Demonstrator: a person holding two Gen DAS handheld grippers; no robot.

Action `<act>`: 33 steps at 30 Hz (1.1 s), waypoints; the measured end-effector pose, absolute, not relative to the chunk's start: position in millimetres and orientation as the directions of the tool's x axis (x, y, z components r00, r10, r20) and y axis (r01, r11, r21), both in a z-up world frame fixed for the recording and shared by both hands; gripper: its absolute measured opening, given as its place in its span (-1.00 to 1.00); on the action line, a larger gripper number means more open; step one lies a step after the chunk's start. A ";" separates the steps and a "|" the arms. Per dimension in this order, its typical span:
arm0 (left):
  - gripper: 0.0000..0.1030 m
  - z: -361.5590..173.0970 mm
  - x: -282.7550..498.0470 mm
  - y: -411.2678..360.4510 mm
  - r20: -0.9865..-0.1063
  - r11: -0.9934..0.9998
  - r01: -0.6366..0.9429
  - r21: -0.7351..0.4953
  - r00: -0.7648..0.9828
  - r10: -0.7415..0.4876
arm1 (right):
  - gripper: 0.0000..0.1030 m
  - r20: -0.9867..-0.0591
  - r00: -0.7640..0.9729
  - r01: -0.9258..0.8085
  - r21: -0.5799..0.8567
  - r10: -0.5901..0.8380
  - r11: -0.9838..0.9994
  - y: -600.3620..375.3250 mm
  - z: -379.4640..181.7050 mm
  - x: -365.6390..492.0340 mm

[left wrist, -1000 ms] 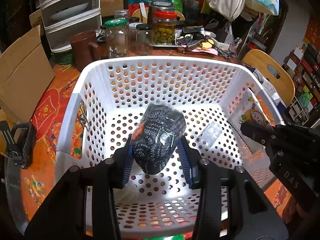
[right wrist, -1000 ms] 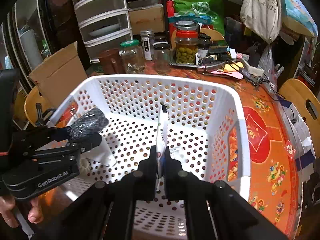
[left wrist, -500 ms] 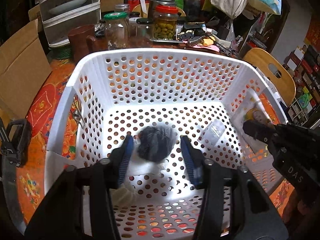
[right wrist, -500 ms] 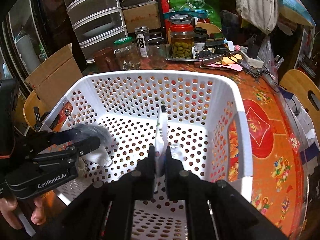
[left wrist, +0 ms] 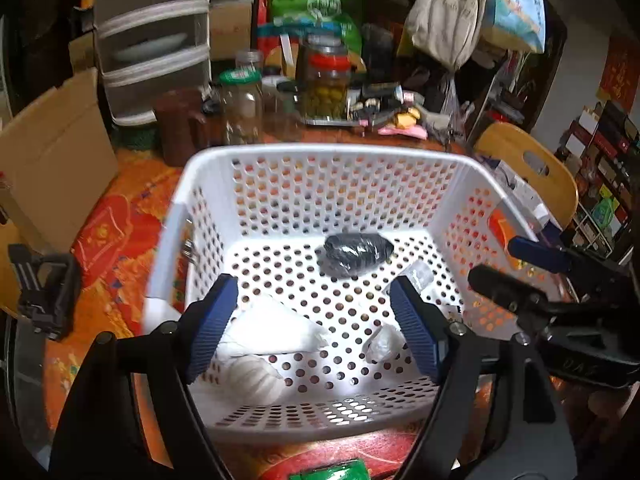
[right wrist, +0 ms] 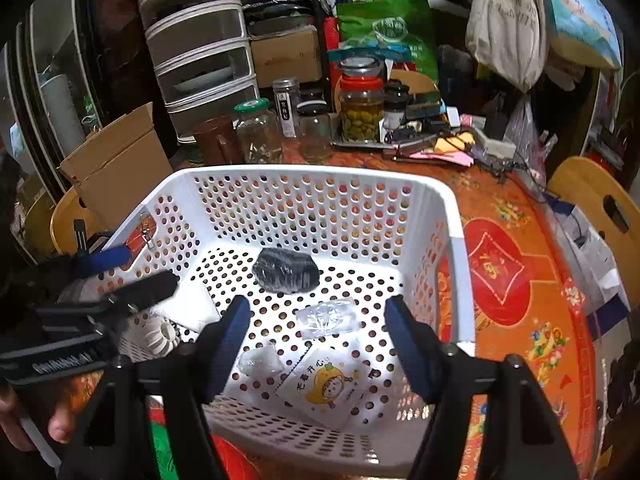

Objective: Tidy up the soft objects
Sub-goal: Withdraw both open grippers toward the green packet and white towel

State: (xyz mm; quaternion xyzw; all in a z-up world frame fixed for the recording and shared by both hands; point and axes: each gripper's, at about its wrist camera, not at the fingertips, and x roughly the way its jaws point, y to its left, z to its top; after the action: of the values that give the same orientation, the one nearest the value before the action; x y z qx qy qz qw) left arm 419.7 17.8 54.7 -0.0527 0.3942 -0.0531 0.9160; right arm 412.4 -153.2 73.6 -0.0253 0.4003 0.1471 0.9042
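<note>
A white perforated basket (left wrist: 320,152) (right wrist: 304,174) stands on the orange patterned table. On its floor lie a dark wrapped soft bundle (left wrist: 357,254) (right wrist: 286,270), a white folded pack (left wrist: 276,326) (right wrist: 188,306), a white ribbed round item (left wrist: 254,376) (right wrist: 156,334), small clear packets (left wrist: 382,346) (right wrist: 328,318) and a flat white pack with a cartoon print (right wrist: 328,390). My left gripper (left wrist: 316,324) is open and empty above the basket's near side. My right gripper (right wrist: 318,344) is open and empty above the basket's near right part.
Glass jars (right wrist: 362,106) (left wrist: 240,108), a brown mug (left wrist: 176,128) and plastic drawers (right wrist: 200,52) stand behind the basket. A cardboard box (left wrist: 48,148) is at the left. A wooden chair (right wrist: 600,204) is at the right. A green pack (left wrist: 332,472) lies before the basket.
My left gripper opened and dropped the dark bundle into the basket, then drew back. My right gripper opened and let the flat cartoon pack fall onto the basket floor.
</note>
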 end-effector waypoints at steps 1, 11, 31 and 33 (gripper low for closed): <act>0.60 58.1 416.5 19.4 -0.709 0.989 0.056 -0.140 0.691 -0.139 | 0.42 -0.730 0.638 -0.289 0.068 0.245 0.955 -152.4 74.9 410.2; 0.77 79.6 368.9 37.7 -0.645 0.986 0.077 -0.149 0.748 -0.156 | 0.48 -0.700 0.667 -0.310 0.050 0.254 0.950 -150.9 86.4 380.3; 0.90 117.9 246.2 34.2 -0.531 0.978 0.157 -0.137 0.822 -0.206 | 0.58 -0.625 0.721 -0.354 0.041 0.300 0.934 -148.3 115.1 296.7; 0.92 120.3 237.3 33.6 -0.523 0.976 0.165 -0.138 0.825 -0.214 | 0.59 -0.615 0.726 -0.360 0.040 0.307 0.932 -149.8 118.3 285.8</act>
State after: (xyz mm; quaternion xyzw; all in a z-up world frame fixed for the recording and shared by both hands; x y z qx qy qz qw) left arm 237.3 33.6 120.3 -0.0435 0.2787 -0.0993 0.9542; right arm 285.8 -149.8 118.3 -0.0409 0.3233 0.1796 0.9282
